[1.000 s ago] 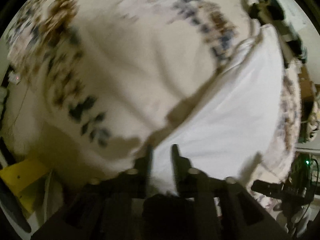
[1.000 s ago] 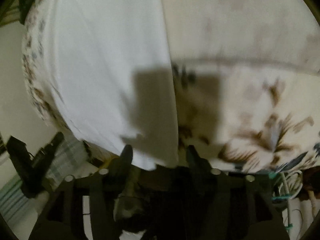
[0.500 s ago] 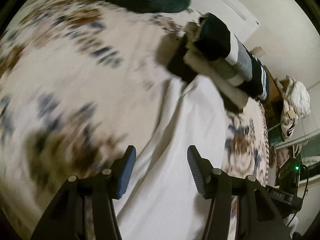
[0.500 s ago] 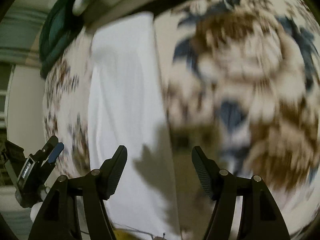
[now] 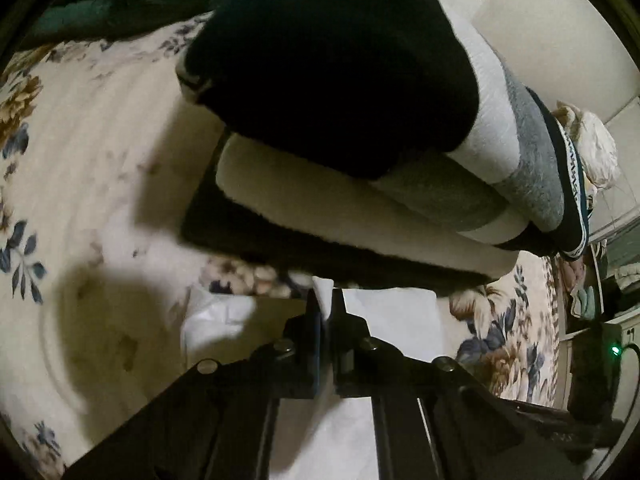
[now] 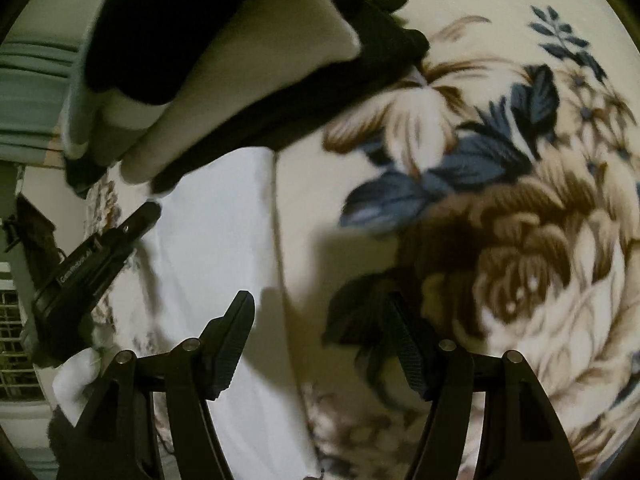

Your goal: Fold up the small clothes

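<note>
A white garment (image 5: 384,312) lies flat on the floral blanket (image 5: 80,160), folded into a long strip; it also shows in the right wrist view (image 6: 216,240). My left gripper (image 5: 326,300) is shut on the far edge of the white garment, next to the stack of folded clothes. In the right wrist view it shows as a black tool (image 6: 100,256) at the strip's left edge. My right gripper (image 6: 320,320) is open and empty, above the strip's right edge and the blanket.
A stack of folded clothes (image 5: 360,140) in black, cream, grey and white lies just beyond the garment's far end, also in the right wrist view (image 6: 200,60). A dark green cloth (image 5: 100,12) lies further back. Furniture and a green light (image 5: 614,350) stand at right.
Both grippers let go of the near end, opened and moved along the garment to its far end. The left has now shut on the far edge. The right stays open.
</note>
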Demonstrator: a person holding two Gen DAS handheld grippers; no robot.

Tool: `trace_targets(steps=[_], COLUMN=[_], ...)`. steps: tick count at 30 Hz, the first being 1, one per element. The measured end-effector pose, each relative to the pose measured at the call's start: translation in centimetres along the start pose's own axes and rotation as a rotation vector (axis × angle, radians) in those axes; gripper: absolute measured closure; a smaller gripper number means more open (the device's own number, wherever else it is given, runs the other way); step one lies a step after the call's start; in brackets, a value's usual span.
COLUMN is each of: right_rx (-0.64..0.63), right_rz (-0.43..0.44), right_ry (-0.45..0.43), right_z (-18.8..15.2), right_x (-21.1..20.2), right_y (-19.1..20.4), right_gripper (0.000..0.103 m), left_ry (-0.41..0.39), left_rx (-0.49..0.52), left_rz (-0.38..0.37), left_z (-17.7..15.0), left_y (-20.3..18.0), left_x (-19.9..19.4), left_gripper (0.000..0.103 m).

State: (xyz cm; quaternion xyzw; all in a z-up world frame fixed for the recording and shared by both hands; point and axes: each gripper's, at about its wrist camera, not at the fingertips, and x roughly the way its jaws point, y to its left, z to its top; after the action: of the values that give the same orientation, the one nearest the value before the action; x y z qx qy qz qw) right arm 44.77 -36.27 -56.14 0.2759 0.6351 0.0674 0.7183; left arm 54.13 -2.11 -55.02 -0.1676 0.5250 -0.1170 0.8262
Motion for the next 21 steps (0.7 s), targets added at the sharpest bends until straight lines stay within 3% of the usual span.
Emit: trace_targets(steps=[4, 9, 11, 16, 17, 18, 19, 21], right_rx=[0.051, 0.083, 0.067, 0.060, 0.067, 0.054, 0.039, 0.053], right_rz=[-0.014, -0.015, -0.011, 0.004, 0.005, -0.011, -0.041, -0.055], right_ry=[-0.008, -0.023, -0.042, 0.000, -0.006, -0.031, -0.061, -0.127], right_z=[0.6, 1.9, 2.6, 4.5, 4.9, 5.2, 5.2, 5.3], right_x=[1.1, 2.3, 2.9, 6.4, 6.9, 6.9, 6.4, 5.2], right_y=[0.4, 2.9, 4.7, 6.8, 7.1, 7.3, 7.6, 7.6], right_gripper=[0.034, 0.034, 0.034, 0.029, 0.046, 0.088, 0.094, 0.097], left_ry=[-0.020, 0.029, 0.083, 0.129, 0.138, 0.154, 0.153, 0.138], left_rx=[-0.036, -0.075, -0.087, -0.087, -0.100, -0.126, -0.141, -0.156], left_rz=[-0.024, -0.047, -0.146, -0.233, -0.246, -0.260, -0.265, -0.275], left_z=[0.5, 2.7, 3.3, 3.4, 3.3, 2.9, 2.6, 1.7], left_y=[2.4, 6.4, 7.3, 8.2, 8.5, 9.0, 9.4, 9.8], left_x=[-1.8, -1.8, -0.5, 0.4, 0.3, 0.0, -0.4, -1.4], left_gripper=[0.101, 0.101, 0.101, 0.100, 0.098, 0.089, 0.085, 0.059])
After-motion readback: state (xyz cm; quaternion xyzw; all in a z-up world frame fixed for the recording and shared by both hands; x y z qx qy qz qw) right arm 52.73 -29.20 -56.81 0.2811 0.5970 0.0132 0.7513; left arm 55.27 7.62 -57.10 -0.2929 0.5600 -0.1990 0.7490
